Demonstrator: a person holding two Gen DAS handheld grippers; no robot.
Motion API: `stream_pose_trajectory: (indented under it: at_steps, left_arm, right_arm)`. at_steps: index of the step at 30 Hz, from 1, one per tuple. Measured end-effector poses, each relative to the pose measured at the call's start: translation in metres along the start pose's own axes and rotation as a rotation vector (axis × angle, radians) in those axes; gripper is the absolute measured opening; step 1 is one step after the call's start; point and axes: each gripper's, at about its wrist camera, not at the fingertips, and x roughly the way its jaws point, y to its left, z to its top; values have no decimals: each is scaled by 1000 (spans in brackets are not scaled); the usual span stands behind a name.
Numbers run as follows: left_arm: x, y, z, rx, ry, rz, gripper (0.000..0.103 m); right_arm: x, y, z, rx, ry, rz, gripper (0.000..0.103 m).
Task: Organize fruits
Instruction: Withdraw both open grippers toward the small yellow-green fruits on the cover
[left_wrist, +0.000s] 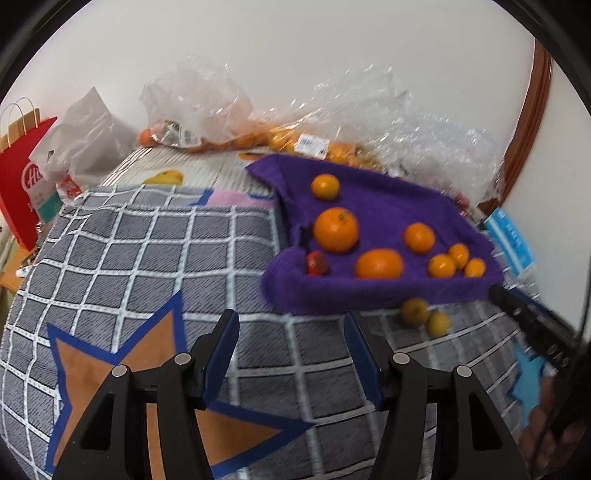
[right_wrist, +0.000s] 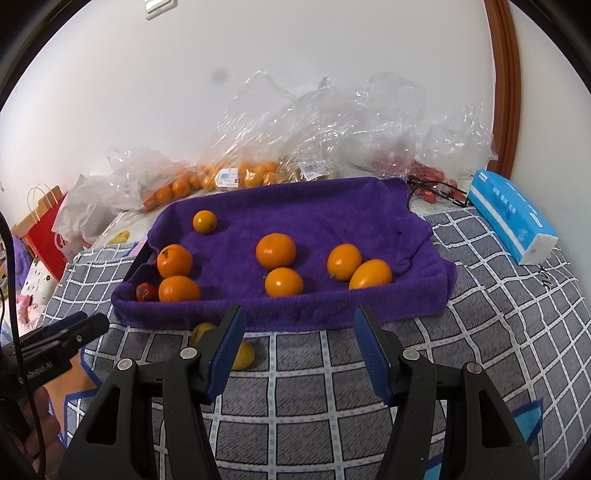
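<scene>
A purple towel (right_wrist: 314, 218) lines a tray on the checked bedspread and holds several oranges, such as a large one (right_wrist: 276, 250) (left_wrist: 336, 229), plus a small red fruit (right_wrist: 144, 291) (left_wrist: 317, 263) at its left corner. Two yellowish fruits (left_wrist: 424, 317) (right_wrist: 242, 355) lie on the bedspread just in front of the towel. My left gripper (left_wrist: 291, 325) is open and empty, short of the towel's near left edge. My right gripper (right_wrist: 299, 321) is open and empty, just before the towel's front edge, with the yellow fruits beside its left finger.
Clear plastic bags of oranges (right_wrist: 221, 173) and red fruit (right_wrist: 428, 173) lie behind the towel by the wall. A blue tissue pack (right_wrist: 513, 218) sits at the right. A red paper bag (left_wrist: 22, 177) and white bags stand at the far left.
</scene>
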Motion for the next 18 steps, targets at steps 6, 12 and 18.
stream_pose_trajectory:
  at_steps: [6, 12, 18]
  left_arm:
    - [11, 10, -9, -11, -4, 66, 57]
    - [16, 24, -11, -82, 19, 16, 57]
    - [15, 26, -12, -98, 13, 0, 56]
  right_arm:
    - [5, 3, -6, 8, 17, 3, 61]
    - [14, 8, -6, -13, 38, 0, 61]
    - [22, 12, -7, -19, 64, 41, 58]
